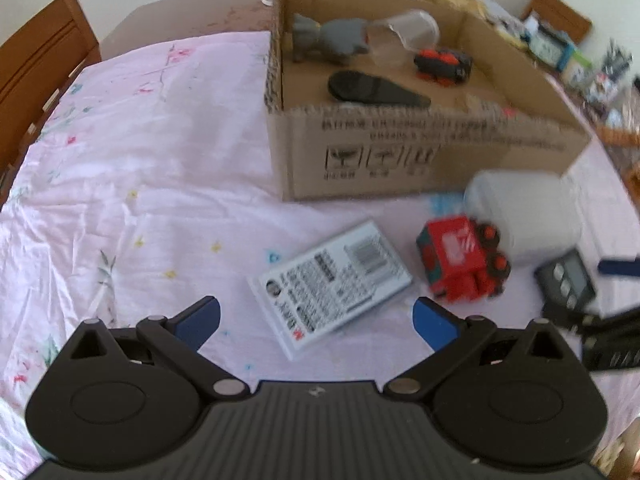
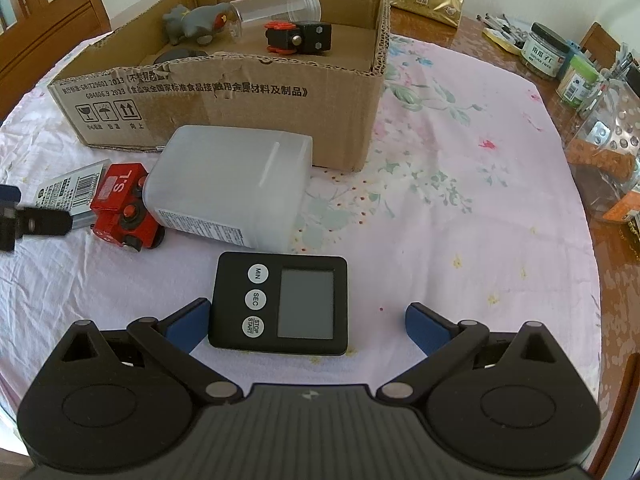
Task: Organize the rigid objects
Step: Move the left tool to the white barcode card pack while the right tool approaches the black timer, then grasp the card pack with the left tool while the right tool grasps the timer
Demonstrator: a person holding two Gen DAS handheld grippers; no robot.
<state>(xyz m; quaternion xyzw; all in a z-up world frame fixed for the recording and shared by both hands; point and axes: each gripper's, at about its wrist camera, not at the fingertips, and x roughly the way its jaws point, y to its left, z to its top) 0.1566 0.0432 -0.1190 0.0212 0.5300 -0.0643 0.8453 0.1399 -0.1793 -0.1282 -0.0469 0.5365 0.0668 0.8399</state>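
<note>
I have both tools spread wide and gripping nothing. My right gripper (image 2: 308,326) sits low over the near part of the cloth, with the black timer (image 2: 280,304) lying face up between its fingers. The timer's left edge looks to be against the left blue pad, while the right pad stands off from it, so I judge I am lining up to close on the timer across its short width, which is the flat, rigid span that suits these pads.

My left gripper (image 1: 316,322) hovers over the flat label card (image 1: 334,284), which lies on the cloth between its open fingers. That card is thin and flush with the tablecloth (image 1: 140,168), so I expect it will be awkward to pinch without catching fabric.

The cardboard box (image 2: 224,100) stands at the far side, open at the top, and it is clearly where things are being gathered: a grey toy animal (image 2: 196,24), a clear tube (image 2: 276,2), a red-and-black toy car (image 2: 300,38) and a dark flat piece (image 1: 374,90) already lie inside.

Still out on the cloth, just in front of the box, are the white plastic bottle (image 2: 232,188) on its side and the red toy truck (image 2: 124,210) touching its left end.
</note>
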